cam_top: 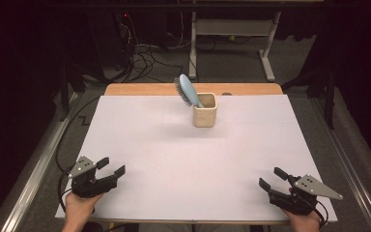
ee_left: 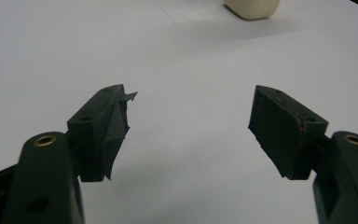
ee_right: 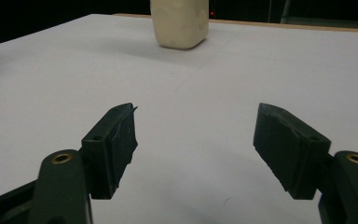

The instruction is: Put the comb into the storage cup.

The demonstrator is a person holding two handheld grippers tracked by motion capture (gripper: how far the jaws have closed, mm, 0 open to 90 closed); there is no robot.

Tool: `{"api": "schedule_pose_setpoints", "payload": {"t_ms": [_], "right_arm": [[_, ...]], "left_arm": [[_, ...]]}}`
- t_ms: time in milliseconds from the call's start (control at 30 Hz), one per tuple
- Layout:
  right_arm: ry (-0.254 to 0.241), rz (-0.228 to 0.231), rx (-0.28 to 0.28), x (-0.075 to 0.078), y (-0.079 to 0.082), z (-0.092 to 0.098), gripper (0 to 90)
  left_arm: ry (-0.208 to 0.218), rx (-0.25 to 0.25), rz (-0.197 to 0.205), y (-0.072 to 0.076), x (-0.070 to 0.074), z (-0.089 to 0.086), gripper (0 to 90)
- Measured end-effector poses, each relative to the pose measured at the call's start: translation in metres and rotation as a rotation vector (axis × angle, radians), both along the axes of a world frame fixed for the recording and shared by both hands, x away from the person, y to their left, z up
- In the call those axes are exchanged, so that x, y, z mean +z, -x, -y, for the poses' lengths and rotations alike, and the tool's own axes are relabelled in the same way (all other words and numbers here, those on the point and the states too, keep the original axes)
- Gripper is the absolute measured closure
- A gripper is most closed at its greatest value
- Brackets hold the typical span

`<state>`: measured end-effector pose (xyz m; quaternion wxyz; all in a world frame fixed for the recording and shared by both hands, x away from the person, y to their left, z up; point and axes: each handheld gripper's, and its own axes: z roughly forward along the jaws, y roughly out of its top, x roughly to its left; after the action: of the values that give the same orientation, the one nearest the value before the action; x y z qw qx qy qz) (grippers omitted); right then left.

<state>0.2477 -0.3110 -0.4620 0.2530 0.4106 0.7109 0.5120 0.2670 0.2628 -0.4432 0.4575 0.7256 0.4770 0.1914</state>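
White tabletop (cam_top: 174, 159) lay bare near both grippers. Left gripper (cam_top: 112, 170) and right gripper (cam_top: 269, 178) released, holding nothing; hairbrush (cam_top: 187, 90) well ahead, upright in cream cup (cam_top: 205, 115). Seemingly done, or not begun.

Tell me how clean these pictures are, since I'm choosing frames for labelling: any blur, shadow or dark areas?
High view: the white table is evenly lit, the room behind is dark; the hairbrush and cup are sharp. Left gripper view: the open left gripper is soft-edged and the cup is cut off at the top. Right gripper view: the cup casts a faint shadow leftward.
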Motion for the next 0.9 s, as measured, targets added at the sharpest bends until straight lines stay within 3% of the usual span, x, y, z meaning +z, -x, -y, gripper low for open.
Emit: {"api": "schedule_pose_setpoints", "payload": {"t_ms": [900], "right_arm": [[-0.006, -0.003, -0.001, 0.001, 0.000, 0.001, 30.3]], "left_arm": [[0.029, 0.063, 0.000, 0.010, -0.022, -0.005, 29.0]]}}
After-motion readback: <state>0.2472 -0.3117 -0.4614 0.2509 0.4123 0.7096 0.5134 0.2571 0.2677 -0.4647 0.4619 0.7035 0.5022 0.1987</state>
